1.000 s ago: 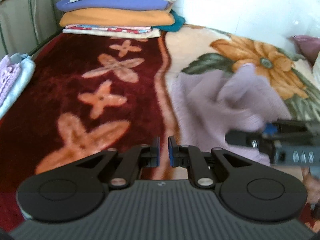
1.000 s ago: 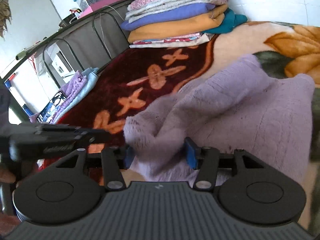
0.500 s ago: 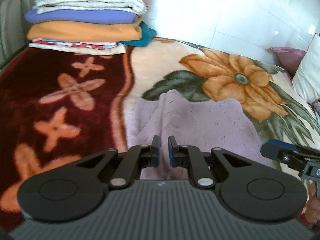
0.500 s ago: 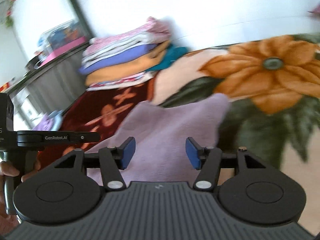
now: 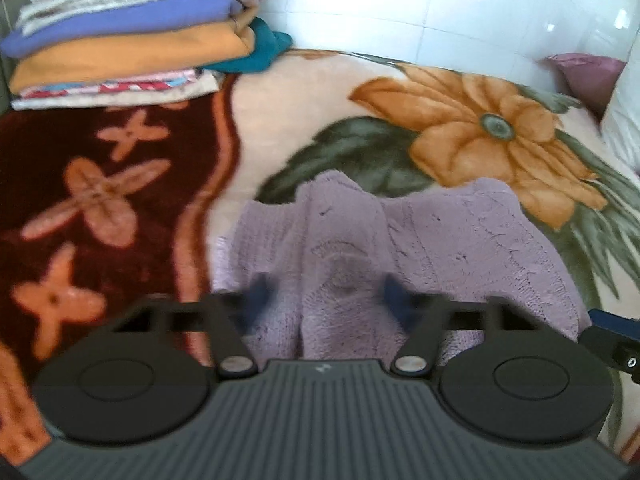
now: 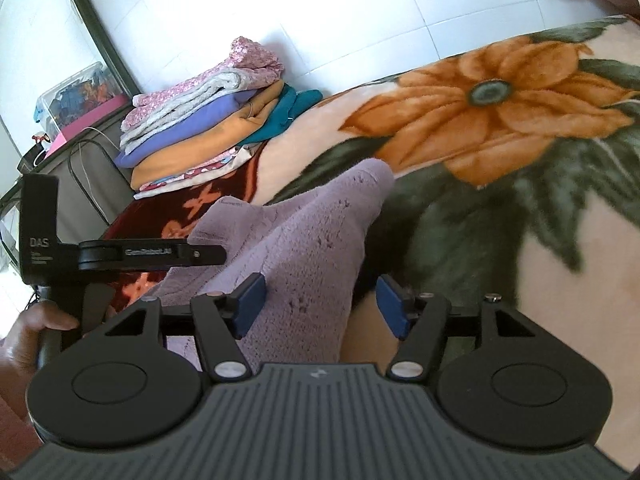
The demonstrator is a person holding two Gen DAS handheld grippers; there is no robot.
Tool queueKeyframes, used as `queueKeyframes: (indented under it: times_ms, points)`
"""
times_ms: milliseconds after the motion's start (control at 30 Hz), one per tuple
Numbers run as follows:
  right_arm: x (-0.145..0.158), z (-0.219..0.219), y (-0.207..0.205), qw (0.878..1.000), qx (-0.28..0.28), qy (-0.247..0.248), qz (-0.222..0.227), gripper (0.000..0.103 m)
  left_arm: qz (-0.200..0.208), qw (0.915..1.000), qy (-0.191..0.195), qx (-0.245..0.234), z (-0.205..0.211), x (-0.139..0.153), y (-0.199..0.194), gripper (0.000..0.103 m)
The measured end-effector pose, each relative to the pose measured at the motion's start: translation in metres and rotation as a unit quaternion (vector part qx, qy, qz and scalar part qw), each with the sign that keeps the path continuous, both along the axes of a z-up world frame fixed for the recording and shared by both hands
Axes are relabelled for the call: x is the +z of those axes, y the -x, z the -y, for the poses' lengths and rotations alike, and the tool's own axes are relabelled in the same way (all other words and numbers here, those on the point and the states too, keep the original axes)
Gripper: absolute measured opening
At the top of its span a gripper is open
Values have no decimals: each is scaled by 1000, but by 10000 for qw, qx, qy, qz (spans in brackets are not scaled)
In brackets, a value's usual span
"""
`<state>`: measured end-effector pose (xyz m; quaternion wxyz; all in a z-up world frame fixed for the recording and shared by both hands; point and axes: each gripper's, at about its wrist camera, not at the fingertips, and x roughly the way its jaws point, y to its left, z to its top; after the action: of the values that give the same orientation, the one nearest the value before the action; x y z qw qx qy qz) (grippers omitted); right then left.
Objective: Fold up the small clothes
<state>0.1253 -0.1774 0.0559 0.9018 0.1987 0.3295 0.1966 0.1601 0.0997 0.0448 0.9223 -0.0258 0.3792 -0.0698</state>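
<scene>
A fuzzy lilac garment (image 5: 440, 248) lies rumpled on a floral blanket (image 5: 320, 92). Both the left gripper (image 5: 326, 296) and the right gripper (image 6: 318, 304) hover over its near edge, spread wide and holding nothing. The thick pile bunches into ridges, so a pinch could catch only one layer and skew the fold.

Left gripper (image 5: 324, 296): jaws wide apart, blue pads (image 5: 394, 294) blurred, pointing forward and down, nothing between them gripped. In the right wrist view its body shows at the left edge, side-on and level, handle held in the left hand (image 6: 28, 332), thumb and fingers wrapped round the grip. Right gripper (image 6: 320, 306): jaws spread wide, blue pads (image 6: 250, 304) sharp, nothing clamped, aimed forward and slightly down. Its tip shows at the right edge of the left wrist view, just beside the left gripper's frame. Right hand hidden.
</scene>
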Motion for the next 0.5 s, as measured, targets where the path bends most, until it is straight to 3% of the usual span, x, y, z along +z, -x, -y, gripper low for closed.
queueKeyframes:
  times_ms: [33, 167, 300, 400, 500]
  points:
    - [-1, -1, 1, 10000, 43, -47, -17, 69, -23, 9999, 118, -28, -2, -2, 0, 22]
    - [-1, -12, 3, 9984, 473, -299, -9, 69, 367, 9989, 289, 79, -9, 13, 16, 21]
    - [11, -37, 12, 9960, 831, -127, 299, 69, 597, 9970, 398, 286, -32, 30, 23, 21]
    - [15, -53, 17, 9928, 1125, -133, 390, 69, 392, 9973, 277, 557, -52, 21, 13, 24]
    - [18, -69, 21, 9913, 1162, 304, 544, 69, -28, 9974, 311, 645, -64, 4, 9, 27]
